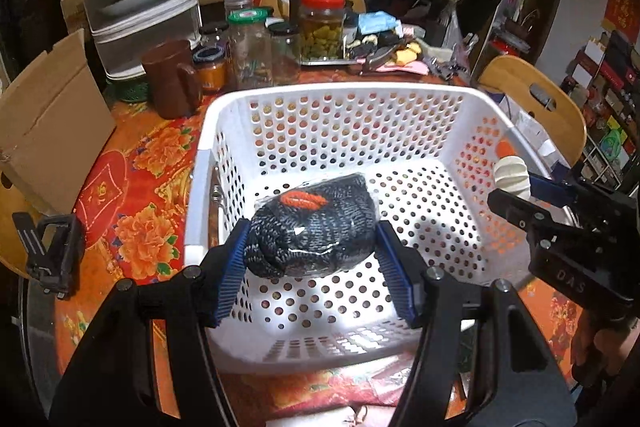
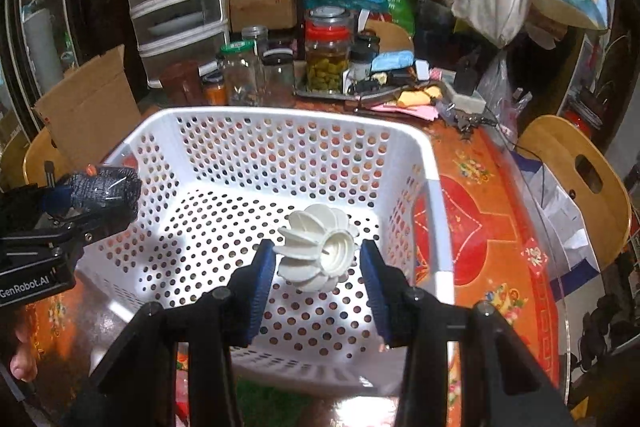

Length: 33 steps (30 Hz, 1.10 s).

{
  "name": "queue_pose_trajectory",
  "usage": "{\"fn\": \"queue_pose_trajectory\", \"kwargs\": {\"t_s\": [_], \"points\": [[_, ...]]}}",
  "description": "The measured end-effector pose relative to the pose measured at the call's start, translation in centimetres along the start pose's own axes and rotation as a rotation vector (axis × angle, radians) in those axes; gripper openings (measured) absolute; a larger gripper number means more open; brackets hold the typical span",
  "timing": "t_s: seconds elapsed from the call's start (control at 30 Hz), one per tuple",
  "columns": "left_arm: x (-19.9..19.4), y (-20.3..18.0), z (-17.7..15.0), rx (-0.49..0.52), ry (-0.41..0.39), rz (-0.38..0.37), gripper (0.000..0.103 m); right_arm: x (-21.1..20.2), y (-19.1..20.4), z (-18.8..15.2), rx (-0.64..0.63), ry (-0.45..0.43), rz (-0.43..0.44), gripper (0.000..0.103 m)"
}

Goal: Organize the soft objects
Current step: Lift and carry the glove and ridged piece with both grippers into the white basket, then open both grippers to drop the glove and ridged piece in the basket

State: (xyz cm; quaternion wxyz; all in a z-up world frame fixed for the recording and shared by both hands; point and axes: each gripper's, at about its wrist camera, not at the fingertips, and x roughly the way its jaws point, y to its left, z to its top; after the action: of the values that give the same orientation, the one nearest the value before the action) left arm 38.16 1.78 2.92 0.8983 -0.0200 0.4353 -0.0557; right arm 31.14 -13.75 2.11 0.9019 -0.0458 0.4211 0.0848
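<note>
Holding: left hand-held gripper (image 1: 312, 259) clamped on dark knitted bagged bundle (image 1: 310, 227), above white perforated plastic basket (image 1: 332, 93).
Right: right hand-held gripper (image 2: 318, 263) gripping white ribbed soft ball (image 2: 316, 251), above the basket's right side.

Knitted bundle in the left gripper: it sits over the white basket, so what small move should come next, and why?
Probably lower it a little and open the left gripper. The knitted bundle is pinched between the blue pads and seems to hang above the basket floor, which looks bare below it. The right gripper holds a white ribbed ball nearby, apart from the bundle.
</note>
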Motion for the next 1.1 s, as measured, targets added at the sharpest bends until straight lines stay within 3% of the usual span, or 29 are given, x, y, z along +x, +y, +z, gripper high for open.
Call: {"fn": "queue_pose_trajectory", "kwargs": {"t_s": [0.5, 0.63, 0.7, 0.77, 0.87, 0.9, 1.1], "points": [[4.1, -0.8, 0.2, 0.001, 0.073, 0.021, 0.060, 3.1, 0.4, 0.5, -0.010, 0.102, -0.004, 0.043], [4.0, -0.9, 0.2, -0.003, 0.066, 0.005, 0.070, 3.4, 0.4, 0.5, -0.012, 0.118, 0.011, 0.043], [3.6, -1.0, 0.2, -0.001, 0.046, 0.003, 0.085, 3.3, 0.5, 0.4, -0.010, 0.120, 0.019, 0.043], [3.0, -1.2, 0.1, 0.007, 0.022, 0.006, 0.089, 2.9, 0.5, 0.3, -0.011, 0.099, 0.028, 0.046], [2.2, -1.5, 0.0, 0.014, 0.003, -0.004, 0.092, 1.9, 0.4, 0.3, -0.006, 0.062, 0.024, 0.062], [1.8, -1.5, -0.1, 0.010, -0.004, -0.009, 0.094, 1.3, 0.4, 0.3, -0.003, 0.046, 0.020, 0.073], [-1.3, -1.4, -1.1, 0.008, -0.063, 0.008, 0.102, -1.9, -0.4, -0.2, 0.005, -0.028, 0.001, 0.093]]}}
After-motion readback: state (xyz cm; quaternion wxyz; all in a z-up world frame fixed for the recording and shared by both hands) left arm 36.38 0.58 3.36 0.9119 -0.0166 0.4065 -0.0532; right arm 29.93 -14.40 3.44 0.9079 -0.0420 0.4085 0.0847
